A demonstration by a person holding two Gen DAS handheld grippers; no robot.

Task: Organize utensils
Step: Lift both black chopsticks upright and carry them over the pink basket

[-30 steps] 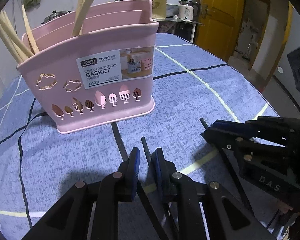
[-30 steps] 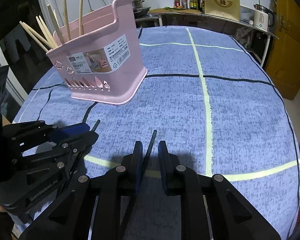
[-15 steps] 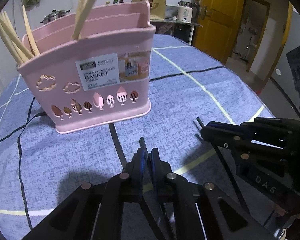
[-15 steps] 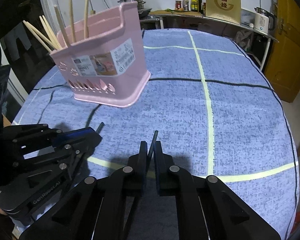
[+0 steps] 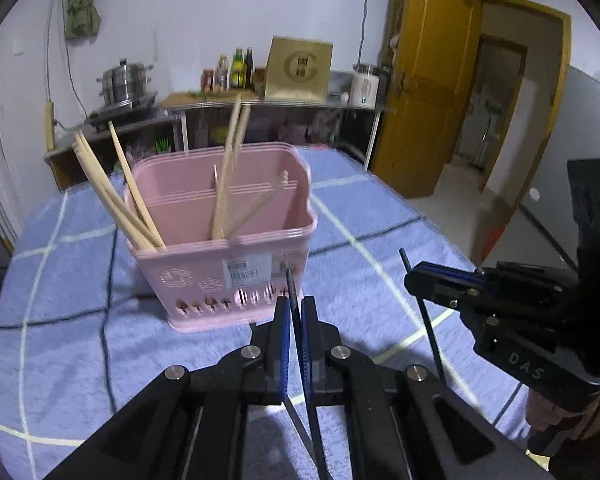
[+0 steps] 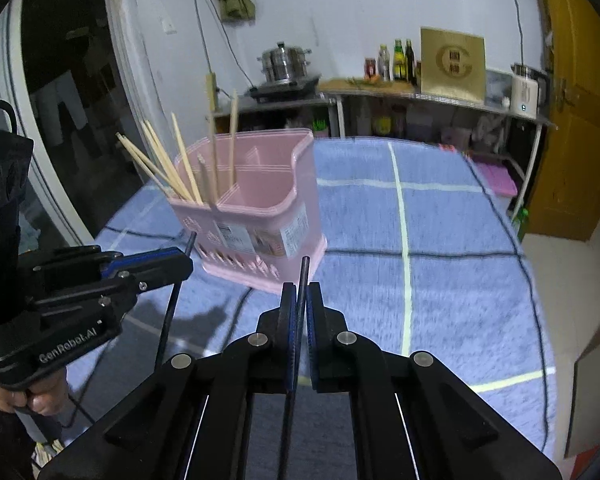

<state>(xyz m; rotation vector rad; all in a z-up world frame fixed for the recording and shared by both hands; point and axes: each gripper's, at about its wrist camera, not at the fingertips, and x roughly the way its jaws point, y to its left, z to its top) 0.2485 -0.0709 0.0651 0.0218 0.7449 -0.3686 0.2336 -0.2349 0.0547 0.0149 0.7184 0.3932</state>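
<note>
- Left wrist view: the left gripper (image 5: 295,312) is clamped on a black chopstick (image 5: 291,280), whose tip pokes up past the blue pads in front of the pink basket (image 5: 236,268).
- This view looks down into the basket's compartments: wooden chopsticks (image 5: 112,196) lean out of the left one, and another pair (image 5: 228,168) stands in the middle one.
- At its right edge, the right gripper (image 5: 414,276) shows side-on, pinching a second black chopstick (image 5: 424,320) held clear above the blue checked tablecloth (image 5: 60,300).
- Right wrist view: the left gripper (image 6: 184,264) enters from the left, its chopstick (image 6: 172,300) hanging below the pads, with fingers of a hand (image 6: 40,396) on the handle.
- In the centre, the right gripper (image 6: 299,308) is closed on its own chopstick (image 6: 302,276).
- Only this view shows the basket's (image 6: 260,216) curved right end and side label, and a pink item (image 6: 498,182) beyond the table's far right edge.
</note>
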